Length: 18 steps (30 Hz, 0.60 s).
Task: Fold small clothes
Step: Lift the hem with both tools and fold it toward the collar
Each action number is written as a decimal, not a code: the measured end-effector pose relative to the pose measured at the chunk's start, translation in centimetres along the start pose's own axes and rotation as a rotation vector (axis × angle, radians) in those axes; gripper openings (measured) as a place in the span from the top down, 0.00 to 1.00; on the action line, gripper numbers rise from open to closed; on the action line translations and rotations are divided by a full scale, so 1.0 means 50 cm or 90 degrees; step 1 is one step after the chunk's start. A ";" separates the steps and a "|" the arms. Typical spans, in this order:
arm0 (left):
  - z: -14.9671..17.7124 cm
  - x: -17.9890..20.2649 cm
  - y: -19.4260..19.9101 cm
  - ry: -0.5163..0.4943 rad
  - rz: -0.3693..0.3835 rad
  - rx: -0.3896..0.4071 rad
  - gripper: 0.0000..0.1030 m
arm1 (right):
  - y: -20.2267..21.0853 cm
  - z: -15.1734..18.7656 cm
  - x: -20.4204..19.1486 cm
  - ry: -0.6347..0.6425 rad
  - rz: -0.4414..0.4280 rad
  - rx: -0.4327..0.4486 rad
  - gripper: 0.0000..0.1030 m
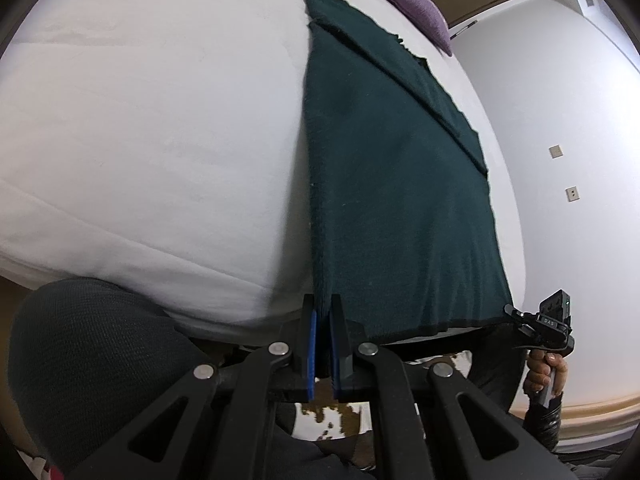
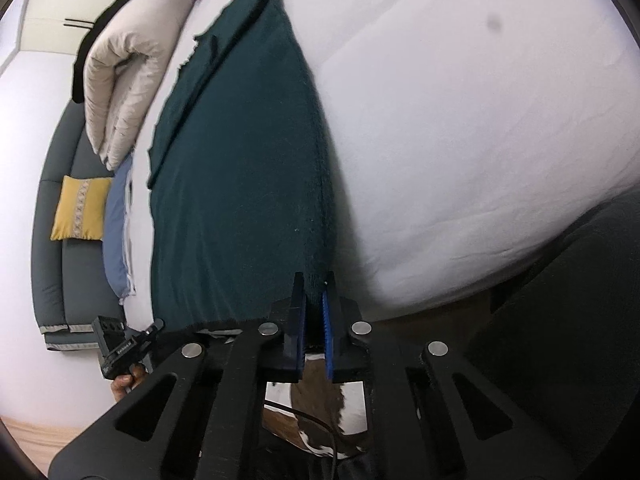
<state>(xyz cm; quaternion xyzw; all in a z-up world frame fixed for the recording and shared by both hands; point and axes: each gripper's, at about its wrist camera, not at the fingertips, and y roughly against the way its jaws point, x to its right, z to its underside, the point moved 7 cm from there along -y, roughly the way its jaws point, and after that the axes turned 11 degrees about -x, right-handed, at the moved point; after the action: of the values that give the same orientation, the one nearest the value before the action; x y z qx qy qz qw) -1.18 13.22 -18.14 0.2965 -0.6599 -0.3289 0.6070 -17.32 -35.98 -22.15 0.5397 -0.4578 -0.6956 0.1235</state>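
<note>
A dark teal knitted garment (image 1: 392,180) lies lengthwise on the white bed (image 1: 140,140), with a narrower flap folded over its right side. My left gripper (image 1: 323,306) is shut on its near left corner at the bed's edge. In the left wrist view my right gripper (image 1: 516,314) is at the near right corner, held by a hand (image 1: 544,372). The right wrist view shows the garment (image 2: 240,160) running away from the right gripper (image 2: 314,286), whose blue pads pinch the near corner. The left gripper (image 2: 156,326) holds the other corner at lower left.
A purple pillow (image 1: 420,12) lies at the bed's far end. Left of the bed are a beige folded quilt (image 2: 124,80), a blue pillow (image 2: 116,232) and a grey sofa (image 2: 52,240) with a yellow cushion (image 2: 80,208). A cowhide rug (image 2: 320,412) lies below. A dark knee (image 1: 80,360) is near.
</note>
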 end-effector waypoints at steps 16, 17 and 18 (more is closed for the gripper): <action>-0.106 0.102 0.145 0.010 0.182 0.139 0.94 | 0.140 -0.121 -0.154 0.062 -0.141 0.103 0.95; -0.121 0.108 0.151 0.014 0.193 0.147 0.94 | 0.146 -0.134 -0.164 0.062 -0.147 0.107 0.95; -0.136 0.113 0.157 0.017 0.202 0.155 0.94 | 0.153 -0.151 -0.176 0.064 -0.152 0.113 0.95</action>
<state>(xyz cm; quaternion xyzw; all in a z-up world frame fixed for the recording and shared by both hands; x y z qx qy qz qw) 5.18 13.03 -8.20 0.2642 -0.7250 -0.1431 0.6198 -9.85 -38.13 -10.66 0.6329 -0.4434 -0.6345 0.0146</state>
